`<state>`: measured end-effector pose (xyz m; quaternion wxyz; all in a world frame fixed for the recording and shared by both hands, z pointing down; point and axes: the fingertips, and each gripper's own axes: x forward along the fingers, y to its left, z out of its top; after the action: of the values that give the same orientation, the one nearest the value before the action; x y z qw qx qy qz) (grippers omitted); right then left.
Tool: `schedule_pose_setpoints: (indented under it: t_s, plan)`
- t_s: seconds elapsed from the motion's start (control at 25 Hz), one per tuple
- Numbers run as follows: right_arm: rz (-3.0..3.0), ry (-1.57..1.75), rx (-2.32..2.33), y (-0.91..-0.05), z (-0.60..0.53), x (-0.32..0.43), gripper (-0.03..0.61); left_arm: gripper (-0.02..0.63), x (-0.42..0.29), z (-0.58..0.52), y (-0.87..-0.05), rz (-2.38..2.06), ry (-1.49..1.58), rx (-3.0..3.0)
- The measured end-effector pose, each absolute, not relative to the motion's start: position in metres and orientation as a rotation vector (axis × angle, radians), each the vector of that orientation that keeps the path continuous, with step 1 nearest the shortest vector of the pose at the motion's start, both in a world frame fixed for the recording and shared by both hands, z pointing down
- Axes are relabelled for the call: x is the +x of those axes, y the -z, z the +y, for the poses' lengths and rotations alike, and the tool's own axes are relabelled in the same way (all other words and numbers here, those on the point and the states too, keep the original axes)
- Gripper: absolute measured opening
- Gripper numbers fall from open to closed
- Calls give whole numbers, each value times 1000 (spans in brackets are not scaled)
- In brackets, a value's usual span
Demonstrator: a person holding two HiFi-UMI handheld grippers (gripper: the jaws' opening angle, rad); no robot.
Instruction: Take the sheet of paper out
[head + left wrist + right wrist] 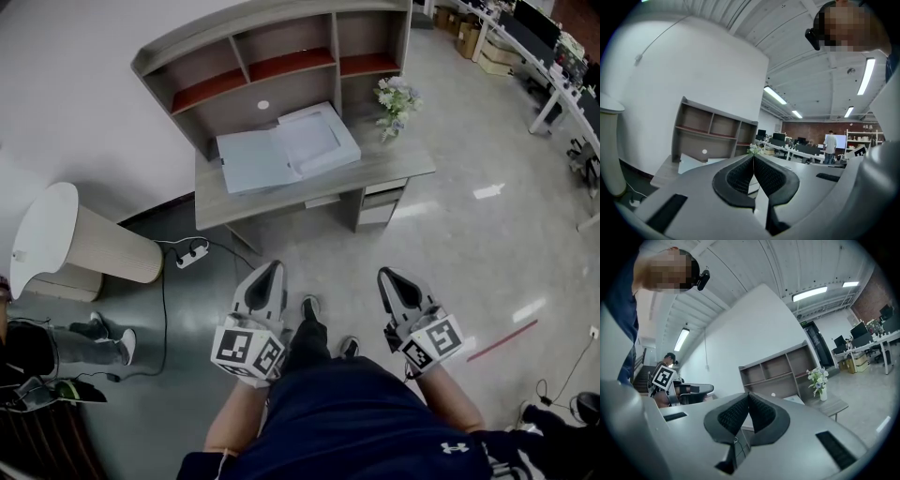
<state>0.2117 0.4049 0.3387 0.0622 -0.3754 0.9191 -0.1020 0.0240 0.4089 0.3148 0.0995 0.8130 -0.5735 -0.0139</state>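
An open pale blue-grey folder (251, 159) lies on the wooden desk (412, 167), its right half holding a white sheet (319, 141). Both grippers are held level well short of the desk, over the floor in front of me. My left gripper (276, 267) is shut with nothing in it; in the left gripper view its pads (740, 176) meet at the tip. My right gripper (384, 275) is shut and empty too, its pads (761, 414) touching. A corner of the folder (691, 163) shows past the left jaws, and the folder (794, 400) shows past the right ones.
A shelf hutch (281, 66) stands at the desk's back, a vase of flowers (396, 103) at its right end. A white round-topped stand (56, 239) and a power strip (192, 253) are on the left. A seated person's legs (89, 342) are at far left. Office desks (548, 66) line the right.
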Motion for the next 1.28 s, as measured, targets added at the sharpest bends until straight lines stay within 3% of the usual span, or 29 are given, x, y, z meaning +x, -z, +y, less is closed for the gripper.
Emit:
schedule_pose_setpoints:
  t_s: [1.28]
  plan:
    - [2811,447,-1426,-373,205,88,5,15,-112,169,-382,-1444,53,2350]
